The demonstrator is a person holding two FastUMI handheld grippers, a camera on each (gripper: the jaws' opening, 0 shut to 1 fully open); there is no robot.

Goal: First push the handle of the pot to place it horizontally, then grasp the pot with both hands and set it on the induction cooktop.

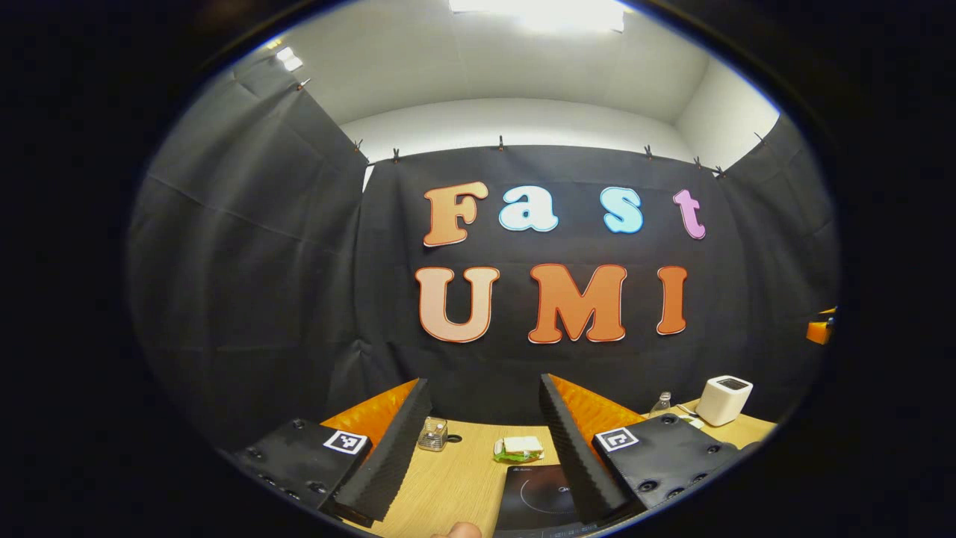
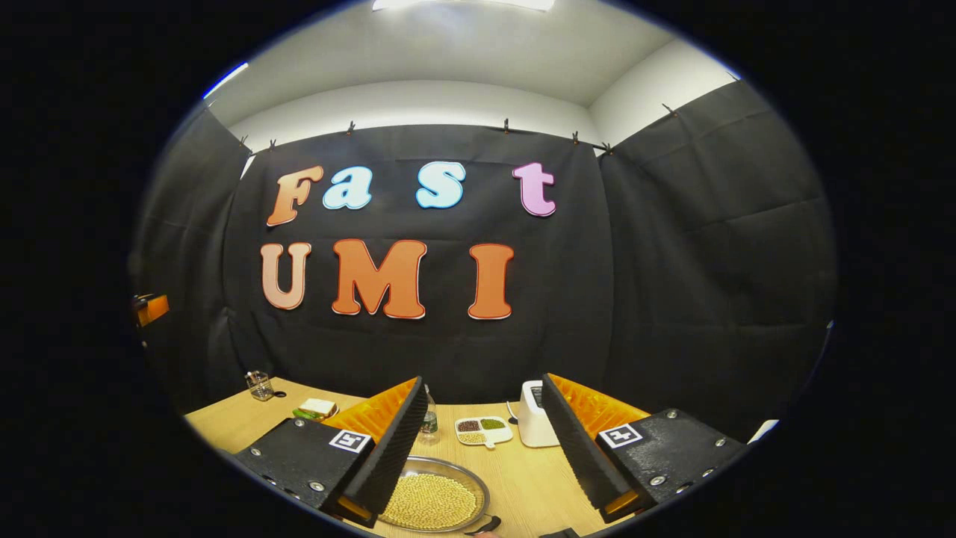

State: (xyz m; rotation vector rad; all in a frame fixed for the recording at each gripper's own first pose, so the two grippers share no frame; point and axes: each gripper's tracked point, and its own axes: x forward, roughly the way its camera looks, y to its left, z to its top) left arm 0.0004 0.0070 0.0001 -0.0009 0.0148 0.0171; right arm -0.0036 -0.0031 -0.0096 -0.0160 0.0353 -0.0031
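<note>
Left gripper view is showing my left gripper [image 1: 485, 448], fingers wide, hovering over the induction cooktop [image 1: 541, 493]. I am holding my right gripper [image 2: 482, 448] wide above a bean-filled pan [image 2: 433, 501], seemingly the pot; the handle push is coming next.

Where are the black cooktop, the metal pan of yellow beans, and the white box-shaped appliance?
induction cooktop [image 1: 539, 497], left gripper view, on its dark glass top.
pot [image 2: 432, 502], right gripper view, on the yellow beans filling it.
white appliance [image 1: 723, 400], left gripper view, on its front face.
</note>
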